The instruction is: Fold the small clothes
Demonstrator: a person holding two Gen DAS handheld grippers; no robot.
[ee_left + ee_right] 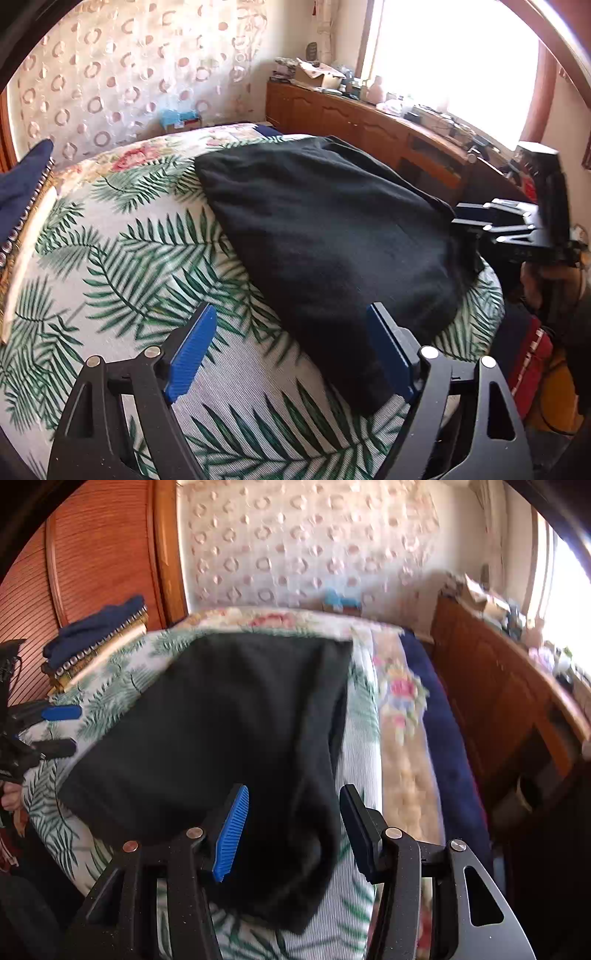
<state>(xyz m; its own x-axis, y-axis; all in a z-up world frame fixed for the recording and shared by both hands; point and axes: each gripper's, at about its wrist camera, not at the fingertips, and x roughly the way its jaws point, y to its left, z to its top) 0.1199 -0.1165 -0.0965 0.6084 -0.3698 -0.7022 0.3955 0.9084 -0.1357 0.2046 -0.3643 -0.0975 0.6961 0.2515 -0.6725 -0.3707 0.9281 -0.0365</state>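
Right wrist view settles the question best: the black garment point(229, 738) lies flat on the leaf-print bed cover point(360, 775), and its near corner hangs in the gap of the right gripper point(293, 830), whose jaws stand well apart with the cloth between them but not pinched — nothing is held. From those tongs the garment spreads ahead and off to the left, its long axis running from the near corner toward the far edge of the bed. In the left wrist view the left gripper point(291, 354) is also spread wide and empty; a narrow tail of the same black garment point(332, 236) reaches in beside its right-hand pad, while the bulk lies ahead and to the right. Both tongs are thus at near corners of the cloth, the right one more squarely over its corner. As I judge it, the fold turns on closing on those corners and carrying them forward along that axis.
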